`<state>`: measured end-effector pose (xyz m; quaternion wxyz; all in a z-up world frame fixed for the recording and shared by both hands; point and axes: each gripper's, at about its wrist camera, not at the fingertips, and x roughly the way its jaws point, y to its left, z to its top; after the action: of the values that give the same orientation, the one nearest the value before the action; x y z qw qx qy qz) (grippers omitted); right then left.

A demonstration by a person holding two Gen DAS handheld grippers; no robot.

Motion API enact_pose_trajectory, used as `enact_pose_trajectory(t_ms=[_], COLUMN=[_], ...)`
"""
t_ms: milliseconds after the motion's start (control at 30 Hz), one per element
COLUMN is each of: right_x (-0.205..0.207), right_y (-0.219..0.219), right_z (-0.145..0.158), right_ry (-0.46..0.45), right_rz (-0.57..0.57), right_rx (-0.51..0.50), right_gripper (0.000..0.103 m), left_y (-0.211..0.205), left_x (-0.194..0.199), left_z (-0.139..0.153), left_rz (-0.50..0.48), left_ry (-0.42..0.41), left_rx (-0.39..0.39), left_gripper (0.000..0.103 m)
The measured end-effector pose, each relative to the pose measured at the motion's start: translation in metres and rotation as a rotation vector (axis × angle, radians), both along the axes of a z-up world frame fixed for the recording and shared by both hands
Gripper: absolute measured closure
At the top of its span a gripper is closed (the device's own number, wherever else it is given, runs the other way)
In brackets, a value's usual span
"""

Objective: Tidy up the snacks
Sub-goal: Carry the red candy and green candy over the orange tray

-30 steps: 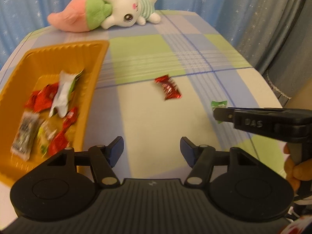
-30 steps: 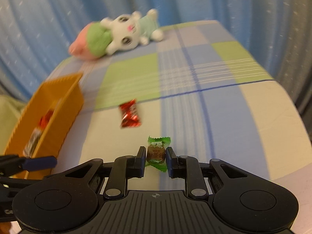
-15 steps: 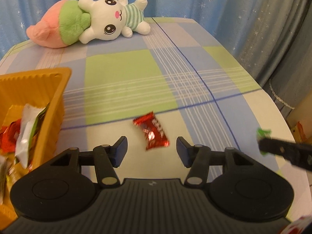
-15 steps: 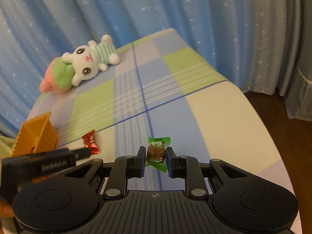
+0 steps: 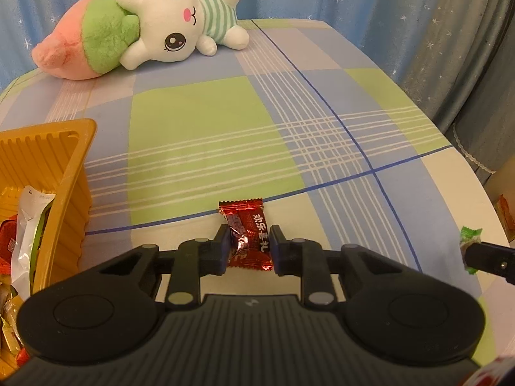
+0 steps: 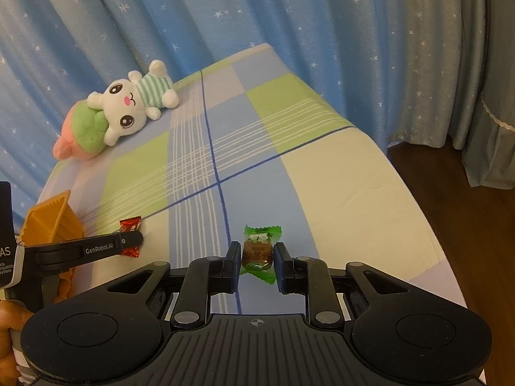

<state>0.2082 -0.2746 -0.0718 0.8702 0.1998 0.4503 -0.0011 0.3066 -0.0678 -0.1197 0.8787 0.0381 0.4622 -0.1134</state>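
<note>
My left gripper (image 5: 249, 246) is shut on a red-wrapped candy (image 5: 247, 233) that lies on the checked tablecloth; it also shows in the right wrist view (image 6: 130, 236). My right gripper (image 6: 257, 267) is shut on a green-wrapped candy (image 6: 258, 252) and holds it above the table; the candy also shows at the right edge of the left wrist view (image 5: 469, 241). An orange tray (image 5: 66, 173) with several snack packets stands at the left, and its corner shows in the right wrist view (image 6: 53, 218).
A plush bunny with a pink and green body (image 5: 145, 29) lies at the far side of the table, also in the right wrist view (image 6: 122, 115). Blue starred curtains hang behind. The table's right edge (image 6: 415, 199) drops to a wooden floor.
My left gripper moved forward to the red candy and its jaws shut around it. My right gripper stayed shut on the green candy and moved right, away from the tray.
</note>
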Motion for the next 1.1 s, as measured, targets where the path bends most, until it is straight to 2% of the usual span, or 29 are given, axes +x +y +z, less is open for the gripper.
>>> enact_pose_trajectory(t_ms=[267,400,567,800,1100], right_x=[0.005,0.006,0.009,0.005,-0.006], right_y=[0.017,0.031,0.06,0.116,0.193], right_z=[0.009,0.018,0.03,0.042,0.05], right_ry=[-0.024,-0.048,-0.073,-0.097,-0.117], right_rz=[0.061,0.103,0.18,0.313,0.461], right_rx=[0.014,0.029,0.057,0.098,0.127], right_gripper=[0.081,0.081,0.081,0.081,0.081], left_y=[0.018,0.036,0.067,0.12,0.194], left_x=[-0.02,-0.038,-0.067,-0.105,-0.137], left_z=[0.026,0.049,0.073,0.092,0.099], left_rz=[0.003,0.025,0.045,0.122,0.236], left_ry=[-0.04,-0.066,-0.099,-0.122,-0.14], left_rx=[-0.049,-0.095,-0.113,-0.089,-0.037], left_gripper=[0.081,0.081,0.081,0.081,0.081])
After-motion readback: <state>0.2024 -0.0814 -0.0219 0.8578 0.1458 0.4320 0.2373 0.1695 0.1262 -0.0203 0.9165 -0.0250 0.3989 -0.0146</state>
